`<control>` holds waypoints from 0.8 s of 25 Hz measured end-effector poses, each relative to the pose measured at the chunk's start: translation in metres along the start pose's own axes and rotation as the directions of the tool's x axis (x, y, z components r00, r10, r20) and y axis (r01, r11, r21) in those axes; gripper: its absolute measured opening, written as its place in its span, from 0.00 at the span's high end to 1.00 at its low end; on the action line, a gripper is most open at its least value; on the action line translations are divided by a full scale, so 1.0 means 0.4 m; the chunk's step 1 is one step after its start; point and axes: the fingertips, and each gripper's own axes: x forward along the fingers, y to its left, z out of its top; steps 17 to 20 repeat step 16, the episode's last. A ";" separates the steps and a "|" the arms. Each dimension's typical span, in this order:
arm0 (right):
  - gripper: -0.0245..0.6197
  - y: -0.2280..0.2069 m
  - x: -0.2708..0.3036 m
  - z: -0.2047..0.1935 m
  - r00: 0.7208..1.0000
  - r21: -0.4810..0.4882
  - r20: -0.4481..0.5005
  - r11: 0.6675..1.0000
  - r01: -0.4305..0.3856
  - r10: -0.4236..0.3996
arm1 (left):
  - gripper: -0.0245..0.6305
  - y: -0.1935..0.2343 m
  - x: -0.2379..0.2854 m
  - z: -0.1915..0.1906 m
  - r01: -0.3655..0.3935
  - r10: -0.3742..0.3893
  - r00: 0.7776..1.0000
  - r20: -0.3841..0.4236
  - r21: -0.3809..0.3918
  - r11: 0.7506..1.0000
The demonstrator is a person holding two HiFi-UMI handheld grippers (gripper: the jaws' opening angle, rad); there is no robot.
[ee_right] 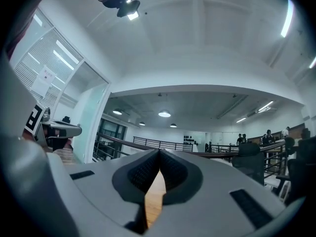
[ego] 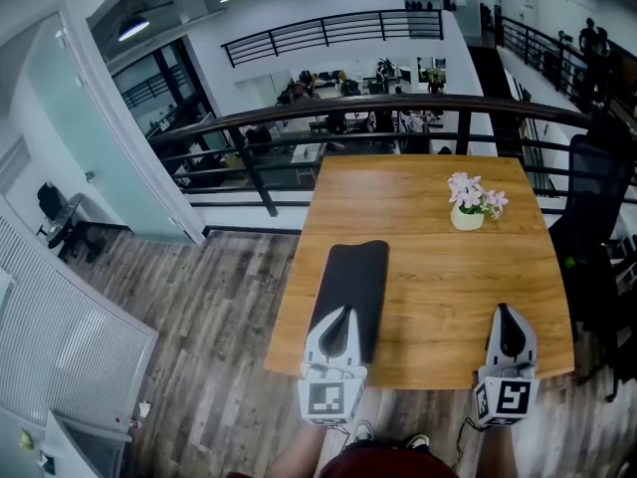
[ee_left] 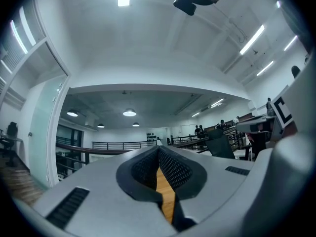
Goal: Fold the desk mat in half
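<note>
A dark desk mat (ego: 353, 282) lies as a narrow strip along the left side of a wooden worktop (ego: 438, 297), its near end beneath the left gripper (ego: 343, 313), whose fingers (ee_left: 174, 169) are pressed together on nothing. The right gripper (ego: 502, 310) hangs over the worktop's near right edge, well apart from the mat, its fingers (ee_right: 173, 172) likewise closed and empty. A pot of pink flowers (ego: 470, 203) stands towards the far right corner

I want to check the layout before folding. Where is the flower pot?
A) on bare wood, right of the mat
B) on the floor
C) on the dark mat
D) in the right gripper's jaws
A: the flower pot stands on bare wood of the table, apart from the desk mat.
</note>
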 end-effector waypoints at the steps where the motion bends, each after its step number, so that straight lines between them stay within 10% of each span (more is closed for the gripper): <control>1: 0.95 0.000 -0.001 0.000 1.000 -0.001 0.000 1.000 0.000 0.000 | 0.93 0.001 0.000 0.001 -0.001 0.001 1.000 0.002 -0.002 1.000; 20: 0.95 0.032 0.012 0.016 1.000 -0.041 -0.005 0.999 -0.022 0.022 | 0.93 0.041 -0.010 -0.012 0.001 0.000 1.000 -0.020 0.043 0.999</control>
